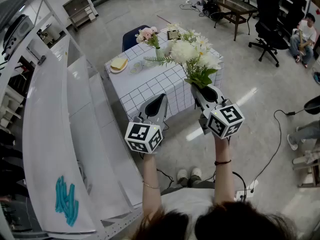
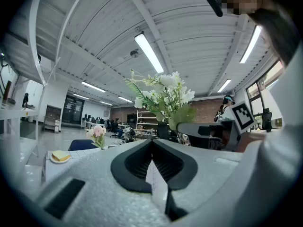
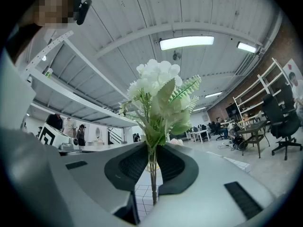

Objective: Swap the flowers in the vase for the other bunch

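A bunch of pink flowers (image 1: 148, 35) stands in a clear vase (image 1: 159, 53) on the far side of the checked table (image 1: 150, 81); the left gripper view shows the pink flowers (image 2: 98, 132) small and far off. My right gripper (image 1: 206, 90) is shut on the stems of a white bunch with green leaves (image 1: 196, 55), held upright in the air above the table's near right corner. In the right gripper view the thin stems (image 3: 152, 174) run up between the pads. My left gripper (image 1: 155, 105) hangs beside it to the left, shut with nothing in it, short of the table's front edge.
A plate with a yellow slice (image 1: 119, 64) lies on the table's left side. A blue chair (image 1: 134, 36) stands behind the table. White shelving (image 1: 60, 134) runs along my left. Cables and a power strip (image 1: 245, 191) lie on the floor at my right; a seated person (image 1: 302, 34) is far right.
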`<action>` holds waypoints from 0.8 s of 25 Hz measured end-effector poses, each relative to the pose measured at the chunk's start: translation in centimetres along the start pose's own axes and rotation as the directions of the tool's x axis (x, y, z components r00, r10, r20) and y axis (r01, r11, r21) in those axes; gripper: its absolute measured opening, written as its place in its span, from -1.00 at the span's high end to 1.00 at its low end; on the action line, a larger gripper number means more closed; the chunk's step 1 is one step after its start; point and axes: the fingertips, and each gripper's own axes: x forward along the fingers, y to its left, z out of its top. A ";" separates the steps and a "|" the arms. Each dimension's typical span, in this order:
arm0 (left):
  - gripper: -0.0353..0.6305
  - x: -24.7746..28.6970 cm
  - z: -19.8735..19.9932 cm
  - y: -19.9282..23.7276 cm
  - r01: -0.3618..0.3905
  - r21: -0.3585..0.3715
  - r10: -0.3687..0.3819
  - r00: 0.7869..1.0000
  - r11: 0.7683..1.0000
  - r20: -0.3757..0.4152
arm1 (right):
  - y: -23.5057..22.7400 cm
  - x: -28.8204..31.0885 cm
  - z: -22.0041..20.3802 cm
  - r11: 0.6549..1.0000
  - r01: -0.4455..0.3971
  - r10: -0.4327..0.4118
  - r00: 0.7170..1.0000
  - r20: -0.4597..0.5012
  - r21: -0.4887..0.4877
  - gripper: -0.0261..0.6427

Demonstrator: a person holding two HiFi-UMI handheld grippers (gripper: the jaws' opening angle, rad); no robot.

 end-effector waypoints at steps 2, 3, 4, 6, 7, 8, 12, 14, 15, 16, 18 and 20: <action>0.86 0.0 0.2 -0.2 0.001 0.001 -0.001 1.000 1.000 0.001 | 0.0 -0.1 0.1 1.000 -0.004 0.004 1.000 -0.002 0.003 0.76; 0.86 0.0 0.3 -0.2 0.001 0.001 -0.001 1.000 1.000 0.003 | 0.1 -0.1 0.1 1.000 -0.007 0.007 1.000 -0.002 0.003 0.76; 0.86 0.0 0.3 -0.3 0.001 0.001 -0.001 1.000 1.000 0.004 | 0.1 -0.2 0.2 1.000 -0.009 0.009 1.000 -0.002 0.003 0.76; 0.86 0.1 0.3 -0.4 0.000 -0.001 0.000 1.000 1.000 0.005 | 0.1 -0.2 0.3 1.000 -0.014 0.014 1.000 -0.003 0.005 0.76; 0.86 0.1 0.3 -0.5 -0.001 -0.001 0.001 1.000 1.000 0.004 | 0.1 -0.3 0.2 1.000 -0.017 0.017 1.000 -0.004 0.005 0.76; 0.86 0.0 0.3 -0.6 -0.002 0.000 0.002 1.000 1.000 0.003 | 0.1 -0.3 0.2 1.000 -0.019 0.019 1.000 -0.007 0.004 0.76; 0.86 0.0 0.2 -0.8 -0.008 -0.003 0.008 1.000 1.000 0.001 | 0.1 -0.4 -0.2 1.000 -0.021 0.021 0.999 -0.032 -0.001 0.76; 0.86 0.0 0.0 -1.0 -0.010 -0.006 0.010 1.000 1.000 -0.002 | -0.1 -0.6 -0.5 1.000 -0.021 0.021 0.999 -0.045 0.001 0.76; 0.86 0.1 -0.2 -1.1 -0.011 -0.007 0.011 1.000 1.000 -0.004 | -0.2 -0.7 -0.7 1.000 -0.021 0.021 0.999 -0.048 0.003 0.76; 0.86 0.1 -0.3 -1.2 -0.014 -0.009 0.014 1.000 1.000 -0.006 | -0.3 -0.8 -0.8 1.000 -0.021 0.022 0.999 -0.050 0.006 0.76; 0.86 0.3 -0.4 -1.4 -0.023 -0.012 0.023 1.000 1.000 -0.007 | -0.7 -1.0 -0.9 1.000 -0.023 0.023 0.998 -0.054 0.010 0.76; 0.86 0.5 -0.3 -1.5 -0.035 -0.021 0.035 0.999 0.999 -0.003 | -1.0 -1.2 -0.9 1.000 -0.026 0.027 0.998 -0.059 0.013 0.76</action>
